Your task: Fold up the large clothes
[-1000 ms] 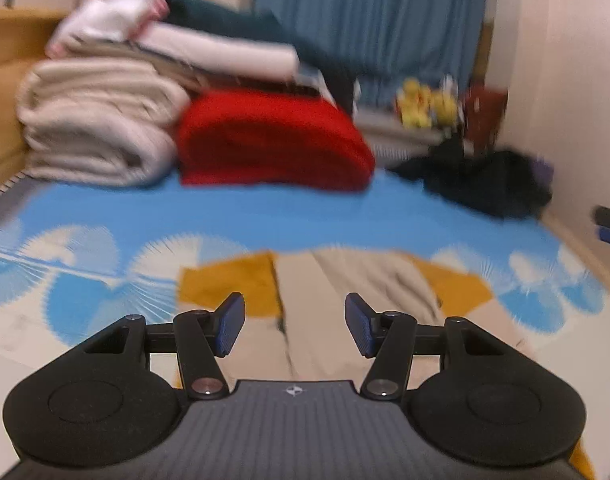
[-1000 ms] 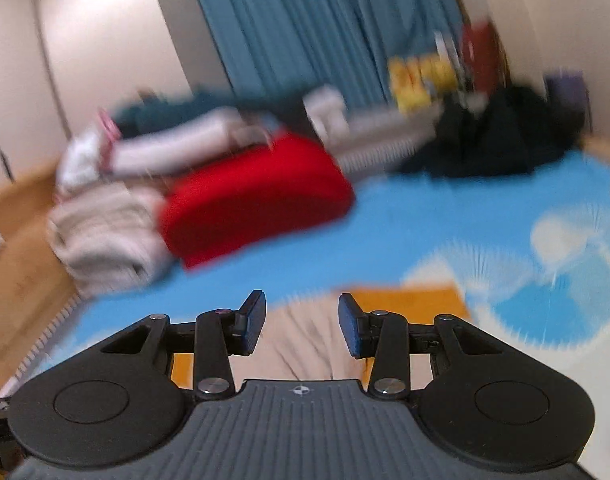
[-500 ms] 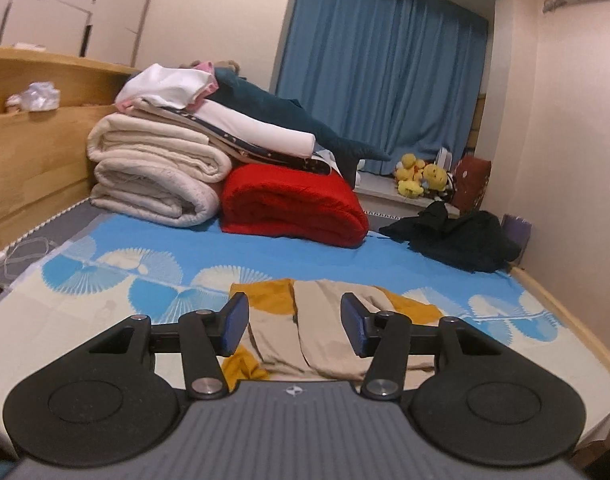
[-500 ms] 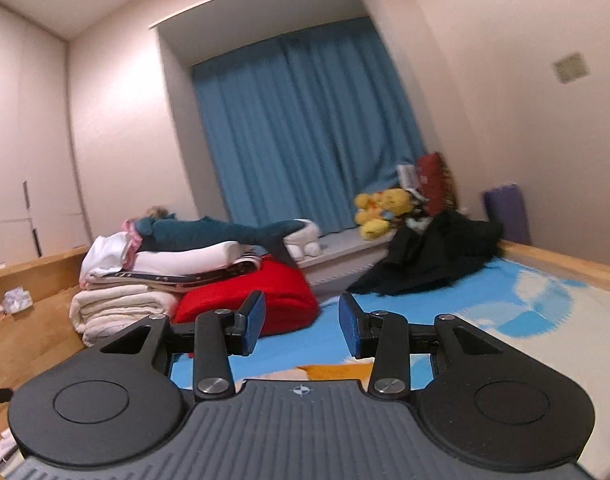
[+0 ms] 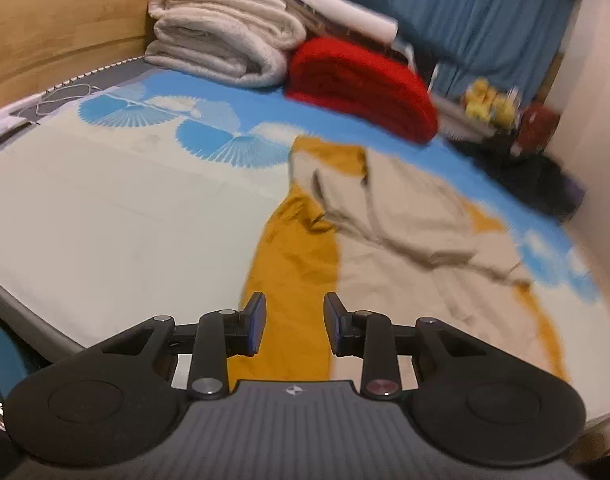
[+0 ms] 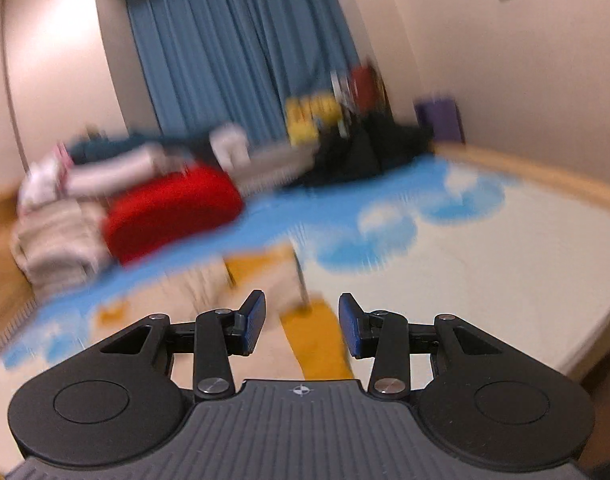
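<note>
My left gripper [image 5: 292, 322] hangs over the near end of the mustard-and-beige garment [image 5: 389, 216], which lies spread but rumpled on the bed [image 5: 105, 216], its far end reaching toward the red folded blanket [image 5: 361, 80]. My left jaws stand apart with nothing between them, the mustard cloth showing through the gap. My right gripper [image 6: 301, 322] also has its jaws well parted and empty, with the garment's near right part below; that view is smeared by motion, so I cannot tell how close I am to the cloth.

To do this step well, I judge I should take the two near corners at once, one per gripper. I would pinch only the mustard under-layer's edge and avoid bunching the beige layer lying crooked on top. The creases near the middle want smoothing before any fold, or they will be pressed in.

Half a second ago both my cameras looked level across the room, showing the curtain [image 5: 477, 12] and stacked bedding [image 5: 221, 40] at full height. Both have since tipped downward. My left view now shows the garment at length, and my jaws are about as wide as they were.
</note>
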`<state>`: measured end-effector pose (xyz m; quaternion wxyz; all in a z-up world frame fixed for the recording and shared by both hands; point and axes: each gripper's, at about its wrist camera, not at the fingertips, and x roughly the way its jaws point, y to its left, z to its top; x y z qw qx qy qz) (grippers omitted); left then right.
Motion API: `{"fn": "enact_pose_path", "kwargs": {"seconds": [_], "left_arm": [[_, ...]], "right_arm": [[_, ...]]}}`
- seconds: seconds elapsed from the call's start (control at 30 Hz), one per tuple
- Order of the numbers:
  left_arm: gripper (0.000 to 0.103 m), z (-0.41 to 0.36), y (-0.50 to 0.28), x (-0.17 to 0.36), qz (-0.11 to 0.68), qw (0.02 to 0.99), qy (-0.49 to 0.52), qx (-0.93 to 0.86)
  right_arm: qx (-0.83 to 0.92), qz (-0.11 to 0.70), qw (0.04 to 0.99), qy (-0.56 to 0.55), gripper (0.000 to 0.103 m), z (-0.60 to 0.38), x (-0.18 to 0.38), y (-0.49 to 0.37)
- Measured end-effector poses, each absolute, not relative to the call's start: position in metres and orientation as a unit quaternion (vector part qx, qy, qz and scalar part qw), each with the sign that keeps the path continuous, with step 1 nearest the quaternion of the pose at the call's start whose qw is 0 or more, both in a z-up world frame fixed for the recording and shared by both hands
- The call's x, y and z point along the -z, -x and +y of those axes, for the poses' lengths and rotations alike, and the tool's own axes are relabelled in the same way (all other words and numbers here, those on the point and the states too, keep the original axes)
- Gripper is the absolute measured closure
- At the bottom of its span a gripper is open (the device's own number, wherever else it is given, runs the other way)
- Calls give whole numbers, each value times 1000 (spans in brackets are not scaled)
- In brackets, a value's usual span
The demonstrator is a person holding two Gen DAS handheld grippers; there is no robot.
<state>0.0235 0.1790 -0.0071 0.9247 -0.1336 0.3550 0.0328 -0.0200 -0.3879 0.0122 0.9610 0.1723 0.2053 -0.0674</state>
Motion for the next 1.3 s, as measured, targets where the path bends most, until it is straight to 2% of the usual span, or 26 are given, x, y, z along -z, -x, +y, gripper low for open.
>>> {"fn": "enact_pose_path", "kwargs": {"seconds": [0.1,0.33,0.47,0.57,0.9,0.97,1.03,1.07,1.1,1.13,1.3], "left_arm": [[68,194,-42,29,412,897,151,-49],[65,215,-57,71,489,844,196,-99],[65,215,-66,88,516,829,181,-118],[59,217,-68,98,532,818,179,-124],[60,208,-71,109,541,819,151,-117],[60,205,-73,110,540,821,145,-116],[68,202,-74,111,538,824,138,-111],[83,200,-74,109,535,828,133,-106],[92,198,-74,106,531,832,129,-101],[92,197,-73,103,526,835,128,-98],[93,199,-68,89,505,846,143,-90]], "right_arm": [[68,296,937,-174,61,-390,17,-10],[88,411,889,-184,61,-393,74,-55],[107,442,871,-189,61,-396,96,-65],[115,457,862,-190,61,-399,108,-73],[120,493,845,-168,59,-399,128,-76],[117,493,847,-159,65,-396,129,-76],[111,494,848,-155,78,-394,128,-76],[109,494,848,-155,80,-393,127,-75],[107,493,849,-158,90,-394,126,-75],[104,491,850,-162,97,-395,126,-74],[89,463,865,-173,99,-396,112,-69]]}}
